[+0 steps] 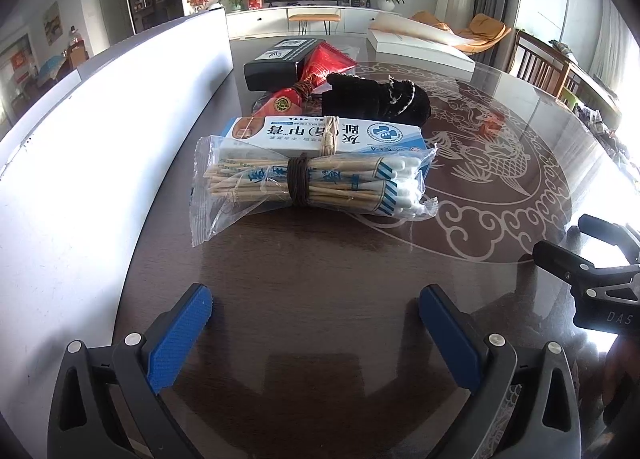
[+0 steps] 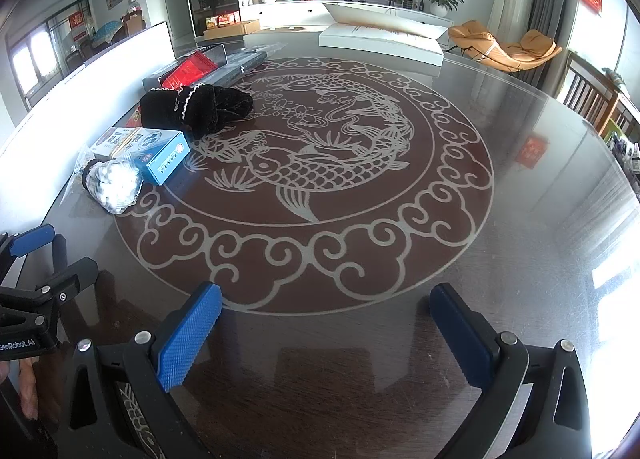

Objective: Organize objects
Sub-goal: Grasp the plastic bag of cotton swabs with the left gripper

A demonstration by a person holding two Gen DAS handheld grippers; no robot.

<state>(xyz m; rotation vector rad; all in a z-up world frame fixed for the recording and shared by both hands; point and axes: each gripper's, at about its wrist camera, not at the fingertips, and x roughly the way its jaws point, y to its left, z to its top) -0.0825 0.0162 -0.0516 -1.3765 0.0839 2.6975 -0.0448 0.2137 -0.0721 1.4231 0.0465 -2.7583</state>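
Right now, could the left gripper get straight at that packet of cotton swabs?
Probably yes. The left gripper has its jaws wide open, facing the packet of cotton swabs, with only bare table between them. The blue box lies behind the packet.

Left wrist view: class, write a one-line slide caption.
Open left gripper faces a bag of cotton swabs on the table.

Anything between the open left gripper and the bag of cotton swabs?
No. In the left wrist view, only bare dark glossy tabletop separates the left gripper from the clear plastic bag of cotton swabs.
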